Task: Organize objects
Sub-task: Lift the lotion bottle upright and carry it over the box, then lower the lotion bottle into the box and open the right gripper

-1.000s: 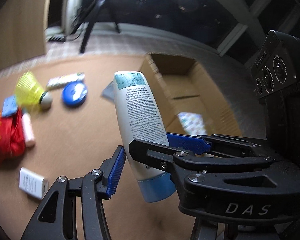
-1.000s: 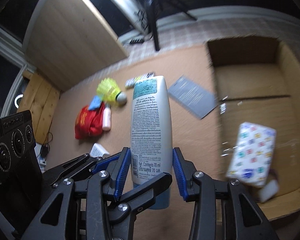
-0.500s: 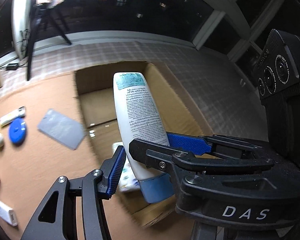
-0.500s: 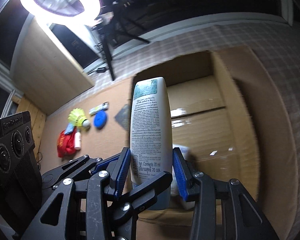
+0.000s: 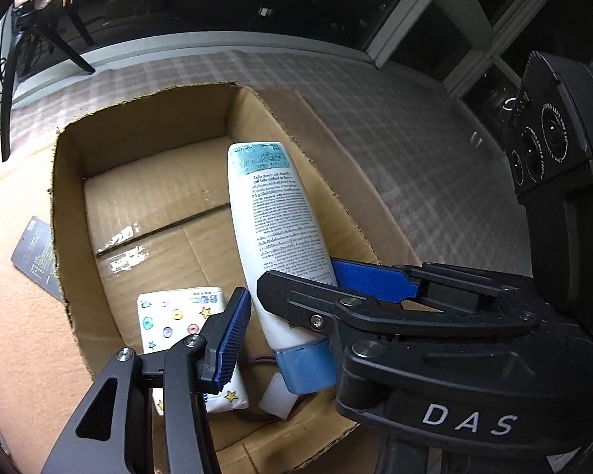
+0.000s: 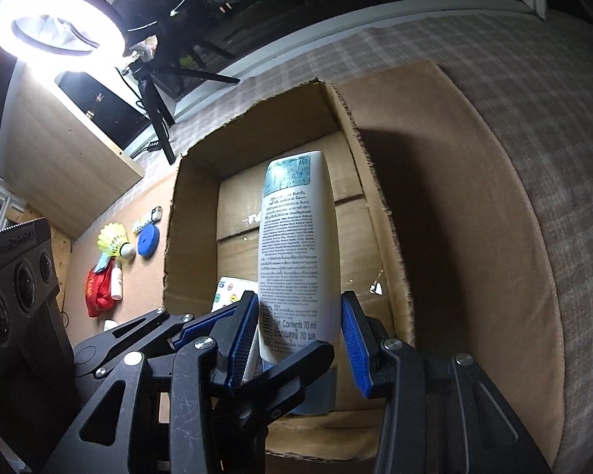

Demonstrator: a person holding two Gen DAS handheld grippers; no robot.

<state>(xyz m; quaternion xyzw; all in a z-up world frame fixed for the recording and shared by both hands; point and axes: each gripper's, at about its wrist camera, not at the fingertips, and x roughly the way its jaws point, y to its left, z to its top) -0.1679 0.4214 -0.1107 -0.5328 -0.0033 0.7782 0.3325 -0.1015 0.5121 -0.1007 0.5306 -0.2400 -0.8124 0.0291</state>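
Note:
A white lotion bottle [image 5: 274, 233] with a blue cap is held cap-down over the open cardboard box [image 5: 71, 205]. Both grippers are shut on it: my left gripper [image 5: 292, 300] from one side, my right gripper [image 6: 298, 324] crossing it near the cap. The bottle [image 6: 296, 252] hangs above the box [image 6: 170, 237] floor. Inside the box lie a white pack with coloured dots [image 5: 170, 312] and a small white piece [image 5: 276, 395].
On the tan mat left of the box lie a grey card [image 5: 33, 249], a blue disc [image 6: 148, 239], a yellow shuttlecock [image 6: 112, 239], a red pouch [image 6: 99, 288] and a small white bottle [image 6: 116, 280]. A ring light on a tripod [image 6: 59, 23] stands behind.
Both grippers carried the bottle rightward from over the mat to over the box and lower toward its floor. The grip has not changed.

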